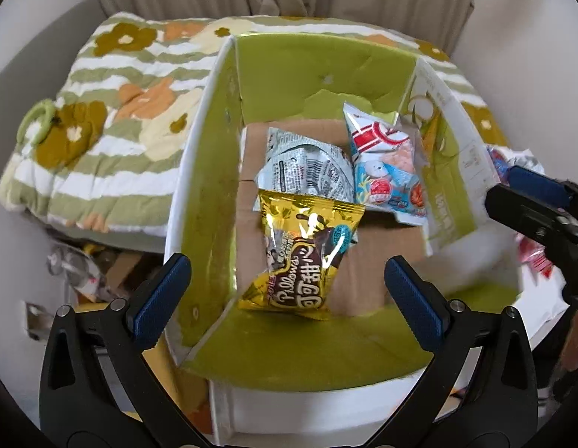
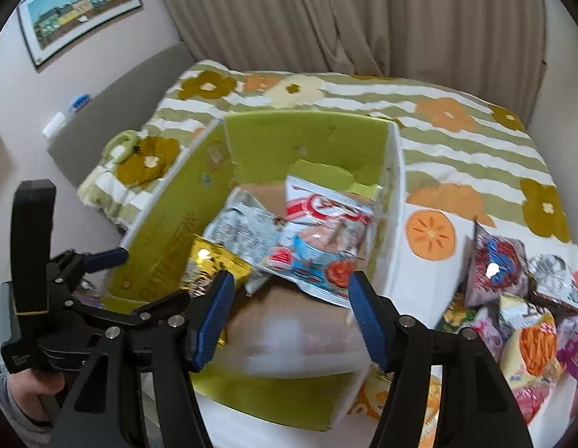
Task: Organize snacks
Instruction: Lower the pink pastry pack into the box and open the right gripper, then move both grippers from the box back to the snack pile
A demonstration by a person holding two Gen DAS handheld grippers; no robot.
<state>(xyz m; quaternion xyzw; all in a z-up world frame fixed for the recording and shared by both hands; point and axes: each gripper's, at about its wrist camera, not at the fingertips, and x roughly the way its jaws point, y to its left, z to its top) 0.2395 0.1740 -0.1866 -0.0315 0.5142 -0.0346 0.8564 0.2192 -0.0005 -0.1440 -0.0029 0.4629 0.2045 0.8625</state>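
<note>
The left tool (image 1: 287, 263) hangs over the box (image 1: 199, 171) with its jaws spread as wide as they go, touching nothing. Straight below the gap lies a gold packet (image 1: 300, 254), inside the box, its long axis running from the near wall toward the far one and leaning a little to the right. Beyond it a grey packet (image 1: 307, 171) and a blue packet (image 1: 386, 171) lie side by side on the brown floor of the box, overlapping each other and the gold one's far end.

The right tool (image 2: 291, 280) is also tipped down over the box's near right part. Its jaws stand apart with nothing between the pads, so it is empty.

What is left to sort sits outside: a pile (image 2: 512, 298) of loose packets on the bed (image 2: 456, 142), just past the box's right wall. From the right tool the pile lies to the right and a little nearer the person; from the left tool it is across the whole box. The right tool is judged plainly the nearer one for the next pick, with the wall to clear on the way back.
</note>
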